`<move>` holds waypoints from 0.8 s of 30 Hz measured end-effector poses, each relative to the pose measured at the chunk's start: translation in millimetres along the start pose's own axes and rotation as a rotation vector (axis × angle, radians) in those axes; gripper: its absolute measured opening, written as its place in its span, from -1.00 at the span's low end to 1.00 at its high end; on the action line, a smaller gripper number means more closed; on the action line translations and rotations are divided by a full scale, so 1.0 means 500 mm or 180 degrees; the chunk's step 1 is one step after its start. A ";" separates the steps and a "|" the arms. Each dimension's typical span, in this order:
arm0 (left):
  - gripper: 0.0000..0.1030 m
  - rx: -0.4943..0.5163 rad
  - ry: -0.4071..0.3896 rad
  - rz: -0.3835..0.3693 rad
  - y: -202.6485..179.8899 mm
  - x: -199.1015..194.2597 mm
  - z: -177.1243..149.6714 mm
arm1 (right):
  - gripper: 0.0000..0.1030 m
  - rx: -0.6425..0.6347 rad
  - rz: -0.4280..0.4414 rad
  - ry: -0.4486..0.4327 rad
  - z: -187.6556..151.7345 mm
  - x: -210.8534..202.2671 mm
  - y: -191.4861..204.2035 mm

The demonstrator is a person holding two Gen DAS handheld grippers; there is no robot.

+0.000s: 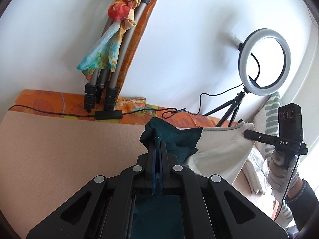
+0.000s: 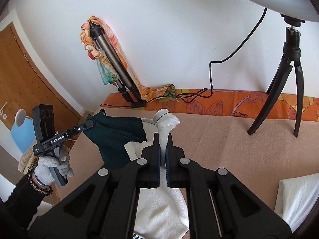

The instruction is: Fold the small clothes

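Two-tone dark-teal and white small garment [image 2: 123,133] spans sideways between left tongs [image 1: 158,145], clamped on teal end, and right tongs [image 2: 163,141], clamped on white end.

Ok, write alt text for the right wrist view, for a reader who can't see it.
The right gripper is shut on the white end of a small garment, while the left gripper, held in a gloved hand, pinches its dark green end, so it hangs between them above a peach blanket. Behind stand a ring light tripod and a white wall.
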State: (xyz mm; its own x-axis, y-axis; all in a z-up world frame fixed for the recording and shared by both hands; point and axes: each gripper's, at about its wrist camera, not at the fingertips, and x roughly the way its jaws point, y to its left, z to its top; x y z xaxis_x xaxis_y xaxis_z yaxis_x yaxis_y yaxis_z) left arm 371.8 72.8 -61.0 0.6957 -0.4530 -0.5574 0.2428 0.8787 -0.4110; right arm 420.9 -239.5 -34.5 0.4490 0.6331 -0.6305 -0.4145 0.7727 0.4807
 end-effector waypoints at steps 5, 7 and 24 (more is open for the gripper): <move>-0.98 0.0064 -0.0034 -0.0018 -0.041 -0.081 -0.041 | -0.90 -0.0119 0.0016 -0.0001 -0.056 -0.062 0.062; -0.98 0.0062 -0.0020 -0.0023 -0.052 -0.111 -0.068 | -0.90 -0.0178 0.0013 0.0014 -0.087 -0.086 0.090; -0.98 0.0355 0.0510 0.0082 -0.099 -0.219 -0.377 | -0.90 -0.0460 -0.0178 0.0214 -0.420 -0.177 0.201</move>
State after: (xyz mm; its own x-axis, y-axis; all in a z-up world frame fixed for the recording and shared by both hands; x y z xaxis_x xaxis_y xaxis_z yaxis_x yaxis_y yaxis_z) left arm 156.0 50.4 -115.5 0.5884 -0.4406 -0.6780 0.3061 0.8975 -0.3176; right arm 173.1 -227.3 -58.4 0.4226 0.5810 -0.6956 -0.5021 0.7890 0.3541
